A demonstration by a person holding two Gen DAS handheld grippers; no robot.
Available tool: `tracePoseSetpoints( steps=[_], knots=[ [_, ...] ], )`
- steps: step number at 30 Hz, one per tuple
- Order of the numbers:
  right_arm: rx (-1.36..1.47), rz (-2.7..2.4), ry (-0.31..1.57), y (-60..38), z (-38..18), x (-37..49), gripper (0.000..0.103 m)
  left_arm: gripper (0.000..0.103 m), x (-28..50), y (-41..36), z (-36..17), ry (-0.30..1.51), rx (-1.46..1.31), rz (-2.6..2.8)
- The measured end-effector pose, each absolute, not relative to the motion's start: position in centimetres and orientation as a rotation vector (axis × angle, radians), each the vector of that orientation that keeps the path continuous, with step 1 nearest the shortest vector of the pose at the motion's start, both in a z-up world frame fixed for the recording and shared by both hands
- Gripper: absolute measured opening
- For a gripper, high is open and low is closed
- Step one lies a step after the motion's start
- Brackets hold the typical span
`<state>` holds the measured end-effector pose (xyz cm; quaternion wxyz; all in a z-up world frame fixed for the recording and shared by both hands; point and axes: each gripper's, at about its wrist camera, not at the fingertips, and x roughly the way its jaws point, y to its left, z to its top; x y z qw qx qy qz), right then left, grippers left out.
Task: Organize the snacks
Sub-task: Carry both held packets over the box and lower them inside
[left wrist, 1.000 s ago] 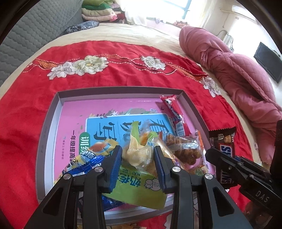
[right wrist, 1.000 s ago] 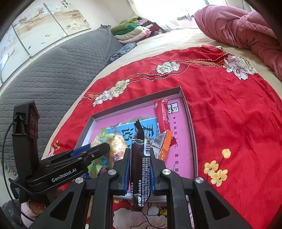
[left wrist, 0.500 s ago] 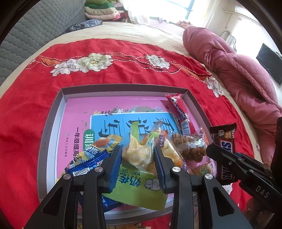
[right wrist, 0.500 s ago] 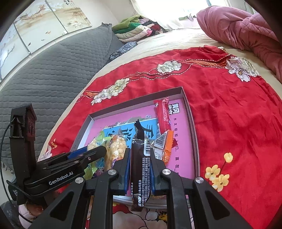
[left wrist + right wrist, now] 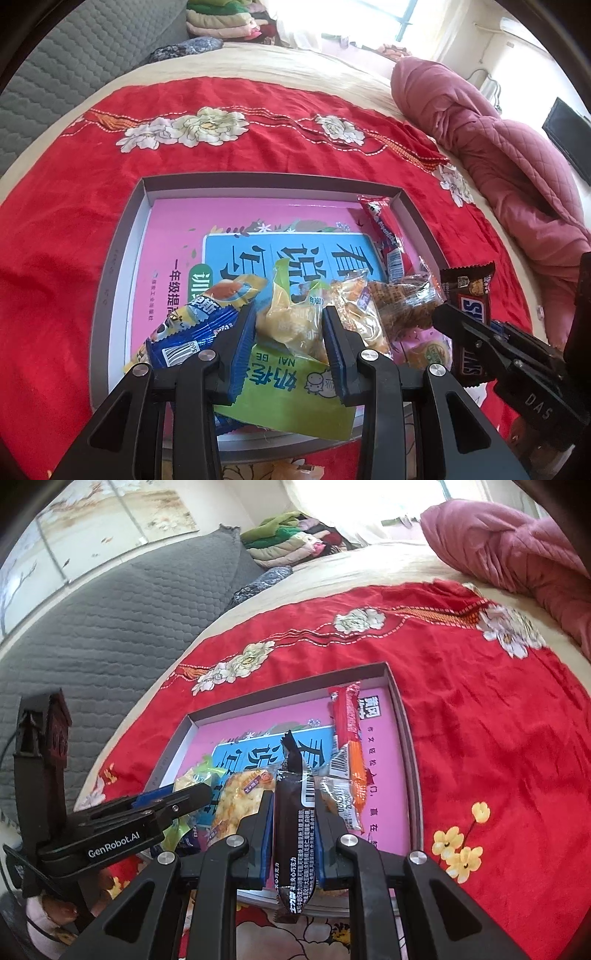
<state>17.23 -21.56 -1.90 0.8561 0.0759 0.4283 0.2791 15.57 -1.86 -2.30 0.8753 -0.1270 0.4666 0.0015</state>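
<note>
A grey tray with a pink printed bottom lies on the red cloth and holds several snack packets. My left gripper is shut on a clear packet of yellow snacks, just above a green packet and a blue one at the tray's near end. My right gripper is shut on a dark brown chocolate bar, held upright over the tray's near edge. In the left wrist view the chocolate bar is at the right. The left gripper appears at the left of the right wrist view.
A red stick packet and an orange packet lie along the tray's right side, next to a brown biscuit packet. The red floral cloth covers a bed, with a pink quilt, a grey headboard and folded clothes.
</note>
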Motion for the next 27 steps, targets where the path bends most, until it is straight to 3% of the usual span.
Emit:
tracePoseSetpoints(
  steps=[27],
  knots=[
    [0.187, 0.561, 0.945, -21.8, -3.1, 17.8, 0.018, 0.038, 15.3, -2.2, -2.4, 0.984, -0.25, -0.004]
  ],
)
